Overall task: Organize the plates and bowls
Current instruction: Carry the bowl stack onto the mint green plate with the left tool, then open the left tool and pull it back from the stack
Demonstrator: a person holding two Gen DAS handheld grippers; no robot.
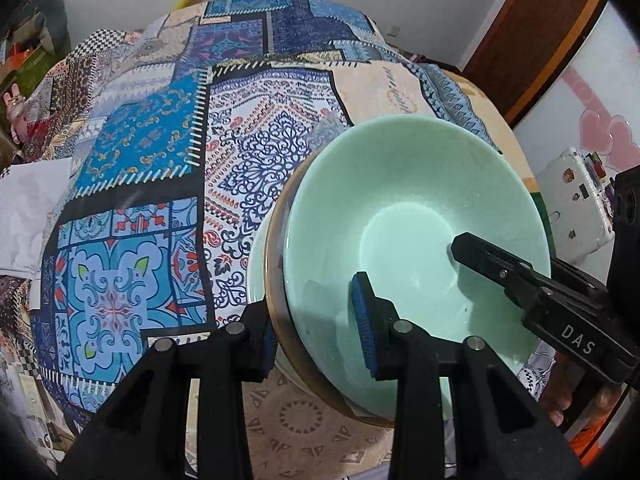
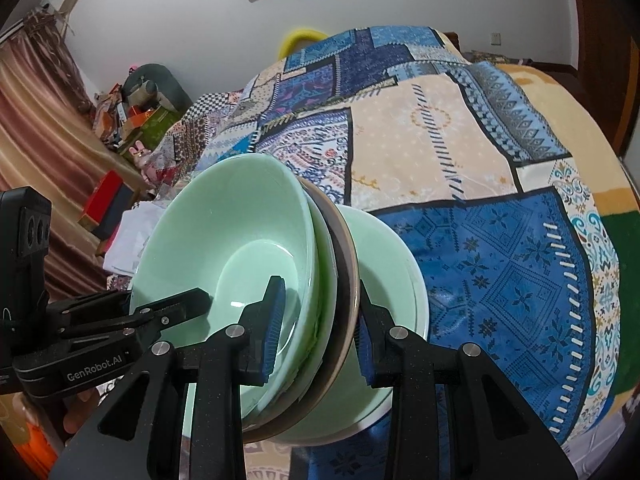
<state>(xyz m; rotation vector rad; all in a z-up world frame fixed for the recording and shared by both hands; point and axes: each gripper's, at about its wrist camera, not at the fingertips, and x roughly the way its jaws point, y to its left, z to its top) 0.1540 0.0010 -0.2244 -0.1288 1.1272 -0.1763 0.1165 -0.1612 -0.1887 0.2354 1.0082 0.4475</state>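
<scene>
Between both black two-finger grippers, left (image 1: 320,320) and right (image 2: 318,332): tilted stack of pale green ceramic bowls (image 1: 416,216) with brown-rimmed plate (image 2: 347,256) sandwiched, clamped across opposite rims, likely for shared weight and no slipping. Held above patchwork blue-and-beige patterned bedspread (image 1: 160,140). Farther back, white wall (image 2: 200,20).

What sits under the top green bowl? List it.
Under the top green bowl the rims show a second pale green dish, then a brown-rimmed plate, then a larger green bowl. Their insides are covered, so whether anything lies between them cannot be seen.
</scene>
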